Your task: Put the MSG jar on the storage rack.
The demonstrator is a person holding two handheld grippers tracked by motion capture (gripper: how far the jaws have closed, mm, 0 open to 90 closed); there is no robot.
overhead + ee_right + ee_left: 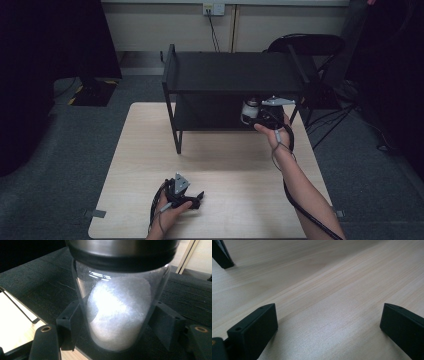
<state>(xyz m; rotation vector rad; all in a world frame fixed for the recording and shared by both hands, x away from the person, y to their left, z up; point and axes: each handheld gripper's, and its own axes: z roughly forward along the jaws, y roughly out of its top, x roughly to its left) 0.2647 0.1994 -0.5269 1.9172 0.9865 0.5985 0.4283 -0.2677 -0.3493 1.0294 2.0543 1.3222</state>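
Note:
A clear glass jar (pixel 120 302) with a metal lid and white contents stands upright on the lower shelf (pixel 37 285) of a black rack (pixel 235 70). My right gripper (pixel 117 325) is shut on the jar, one jaw pressed to each side near its base. In the high view the jar (pixel 249 111) sits at the shelf's right front, with the right gripper (pixel 260 119) just in front of it. My left gripper (pixel 197 198) rests low on the wooden table (pixel 225 165) near the front edge. That left gripper (pixel 328 325) is open, with bare wood between its jaws.
The rack stands on the far half of the table, its front left leg (pixel 220 255) on the wood. A black chair (pixel 307 45) and cables lie behind the table at the right. Grey carpet surrounds the table.

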